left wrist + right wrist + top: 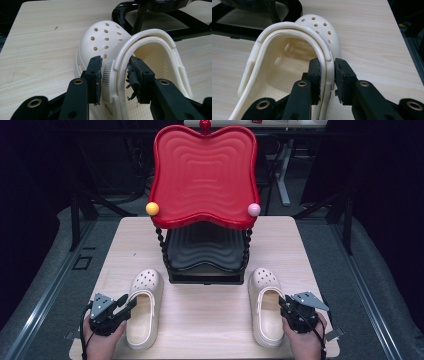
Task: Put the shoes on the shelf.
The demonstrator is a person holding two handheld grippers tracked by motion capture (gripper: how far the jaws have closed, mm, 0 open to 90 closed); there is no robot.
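Observation:
Two cream perforated clogs lie on the wooden table (210, 325), toes pointing away from me. The left clog (145, 307) (105, 37) has its outer side wall between the pads of my left gripper (127, 302) (115, 66), one pad outside on the ribbed strap hinge and one inside the shoe. On the other side, the right clog (265, 307) (287, 62) is gripped the same way by my right gripper (284, 304) (327, 67), whose pads press on its outer rim. Both clogs rest flat on the table.
A two-tier rack stands just beyond the clogs: a red wavy tray (205, 170) on top, tilted towards me, and a black tray (205, 250) below. A yellow ball (152, 208) and a pink ball (254, 209) cap its front corners. Table edges lie close beside both hands.

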